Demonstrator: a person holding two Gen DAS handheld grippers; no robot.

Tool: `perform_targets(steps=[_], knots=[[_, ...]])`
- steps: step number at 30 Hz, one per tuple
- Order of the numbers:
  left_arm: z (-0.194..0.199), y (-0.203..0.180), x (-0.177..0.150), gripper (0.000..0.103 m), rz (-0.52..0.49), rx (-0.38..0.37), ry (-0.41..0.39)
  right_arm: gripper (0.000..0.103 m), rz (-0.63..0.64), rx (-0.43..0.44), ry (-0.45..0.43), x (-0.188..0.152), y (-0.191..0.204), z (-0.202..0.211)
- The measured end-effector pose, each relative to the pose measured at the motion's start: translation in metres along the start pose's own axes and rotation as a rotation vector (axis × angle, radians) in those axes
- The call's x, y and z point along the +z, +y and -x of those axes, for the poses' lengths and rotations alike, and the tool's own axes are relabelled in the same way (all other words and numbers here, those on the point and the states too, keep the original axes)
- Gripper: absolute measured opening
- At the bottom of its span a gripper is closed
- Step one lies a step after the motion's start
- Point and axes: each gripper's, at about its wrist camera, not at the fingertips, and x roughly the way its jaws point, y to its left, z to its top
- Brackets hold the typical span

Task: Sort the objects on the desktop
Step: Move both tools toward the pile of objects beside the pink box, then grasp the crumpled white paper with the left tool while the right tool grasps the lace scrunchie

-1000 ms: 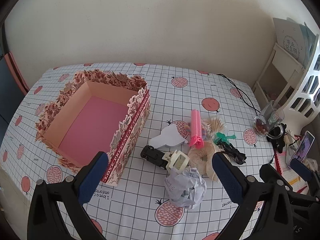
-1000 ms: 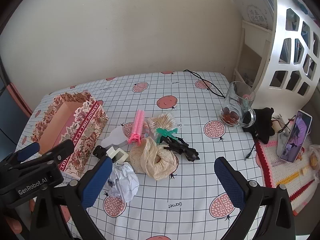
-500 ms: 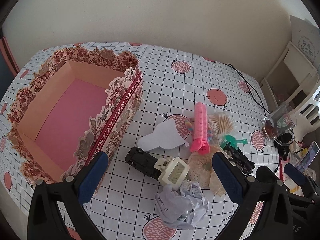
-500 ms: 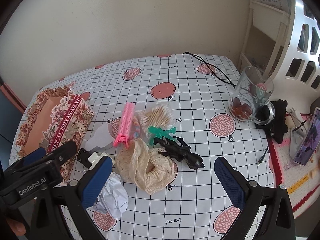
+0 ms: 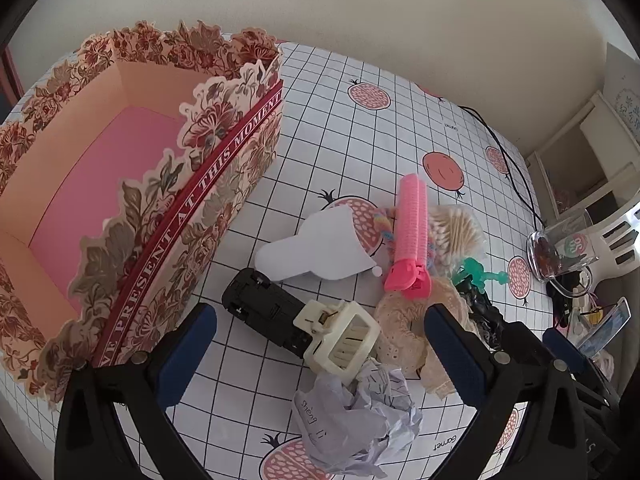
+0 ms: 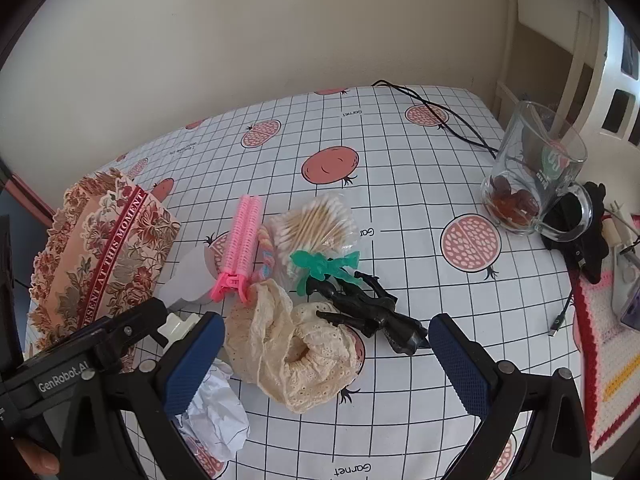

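Desktop clutter is piled mid-table on the pomegranate-print tablecloth (image 6: 400, 168): a pink hair clip (image 5: 410, 236), a bag of cotton swabs (image 6: 314, 222), a green plastic figure (image 6: 322, 266), a black toy figure (image 6: 372, 312), a cream lace scrunchie (image 6: 296, 344), a cream claw clip (image 5: 342, 340) touching a black car (image 5: 266, 312), and crumpled paper (image 5: 352, 416). A floral box (image 5: 132, 208) is seen just left of it, open-topped. Left gripper (image 5: 320, 352) is spread wide over the claw clip, nothing grasped. Right gripper (image 6: 326, 360) is also spread, poised above the scrunchie. A glass mug (image 6: 536, 176) is parked far right.
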Motion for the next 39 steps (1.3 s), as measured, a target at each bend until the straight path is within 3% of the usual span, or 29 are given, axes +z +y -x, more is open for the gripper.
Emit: perform_targets(steps=[10, 15, 18, 20, 23, 26, 29, 39], knots=[[-0.017, 0.014, -0.012, 0.102, 0.067, -0.006, 0.064, 0.103, -0.046, 0.041, 0.034, -0.015, -0.008, -0.028], [-0.02, 0.016, -0.019, 0.102, 0.108, -0.072, 0.094, 0.102, -0.079, 0.045, 0.061, -0.021, -0.012, -0.042], [-0.019, 0.012, -0.022, 0.102, 0.096, -0.075, 0.099, 0.1, -0.07, 0.051, 0.041, -0.021, -0.008, -0.042], [-0.018, 0.01, -0.025, 0.102, 0.084, -0.06, 0.096, 0.093, -0.072, 0.087, 0.045, -0.021, -0.004, -0.043], [-0.017, 0.01, -0.028, 0.102, 0.087, -0.078, 0.112, 0.087, -0.067, 0.084, 0.057, -0.023, 0.0, -0.047], [-0.018, 0.006, -0.03, 0.101, 0.062, -0.049, 0.113, 0.081, -0.058, 0.085, 0.068, -0.025, 0.001, -0.05], [-0.02, 0.004, -0.032, 0.095, 0.053, -0.055, 0.121, 0.079, -0.064, 0.077, 0.078, -0.027, 0.0, -0.053], [-0.025, 0.005, -0.039, 0.095, 0.045, -0.052, 0.134, 0.067, -0.073, 0.073, 0.098, -0.03, -0.003, -0.058]])
